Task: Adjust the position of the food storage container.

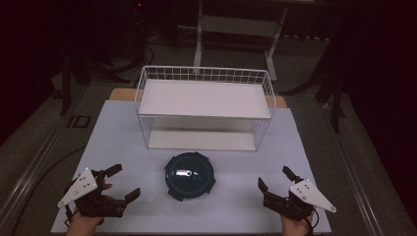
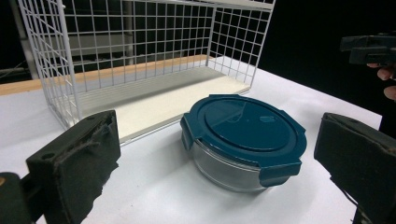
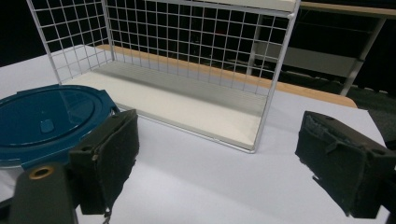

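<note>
The round container [image 1: 189, 175] with its dark teal clip lid sits near the middle of the white surface [image 1: 118, 132], closer to the near edge than the far one, just in front of the white wire rack [image 1: 204, 105] and apart from it. The left gripper [image 1: 121, 183] stands well apart from the container towards the near left corner, its fingers [image 2: 77, 163] spread wide and released, with nothing between them and nothing touching them; in the left gripper view the container lies beyond the gap between them. The right gripper [image 1: 274, 177] is well apart towards the near right corner, its fingers [image 3: 109, 158] likewise spread and released, bare surface between them. Each is held low over the surface by a hand coming in from the near edge, and both point towards the far edge, angled slightly inward towards the container
</note>
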A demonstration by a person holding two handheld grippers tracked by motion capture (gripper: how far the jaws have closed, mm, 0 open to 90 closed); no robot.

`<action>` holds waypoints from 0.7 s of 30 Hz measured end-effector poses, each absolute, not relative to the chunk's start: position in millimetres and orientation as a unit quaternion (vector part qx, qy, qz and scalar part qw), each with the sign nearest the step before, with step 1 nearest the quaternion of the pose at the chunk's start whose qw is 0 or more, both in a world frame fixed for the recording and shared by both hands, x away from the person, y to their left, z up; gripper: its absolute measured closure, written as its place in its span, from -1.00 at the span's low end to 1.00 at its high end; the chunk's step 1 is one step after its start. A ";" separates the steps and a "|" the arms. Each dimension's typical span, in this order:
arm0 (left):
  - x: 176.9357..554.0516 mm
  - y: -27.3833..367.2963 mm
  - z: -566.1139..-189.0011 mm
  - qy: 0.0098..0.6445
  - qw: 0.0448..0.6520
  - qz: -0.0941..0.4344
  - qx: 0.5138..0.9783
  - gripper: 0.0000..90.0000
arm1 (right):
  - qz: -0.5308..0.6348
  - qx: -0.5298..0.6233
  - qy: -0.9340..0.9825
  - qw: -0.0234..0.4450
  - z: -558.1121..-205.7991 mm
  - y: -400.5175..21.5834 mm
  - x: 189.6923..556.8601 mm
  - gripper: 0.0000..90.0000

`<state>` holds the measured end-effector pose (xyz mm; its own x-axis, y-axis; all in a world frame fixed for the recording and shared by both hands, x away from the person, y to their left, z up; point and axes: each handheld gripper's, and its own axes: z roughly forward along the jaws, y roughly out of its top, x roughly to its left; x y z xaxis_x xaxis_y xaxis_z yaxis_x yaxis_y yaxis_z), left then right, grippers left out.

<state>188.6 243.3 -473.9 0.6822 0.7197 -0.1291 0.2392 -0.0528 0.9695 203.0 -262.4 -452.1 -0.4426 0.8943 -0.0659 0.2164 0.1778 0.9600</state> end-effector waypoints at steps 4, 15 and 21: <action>188.2 243.2 -473.4 0.344 0.598 0.202 0.696 -0.99 | 0.501 0.402 0.685 0.344 -449.4 -261.6 201.5 -0.71; 188.5 242.4 -472.7 0.341 0.600 0.202 0.695 -0.99 | 0.503 0.387 0.697 0.335 -441.0 -253.6 196.2 -0.72; 187.2 242.1 -471.3 0.337 0.601 0.206 0.695 -0.99 | 0.506 0.362 0.718 0.312 -433.4 -242.4 195.2 -0.72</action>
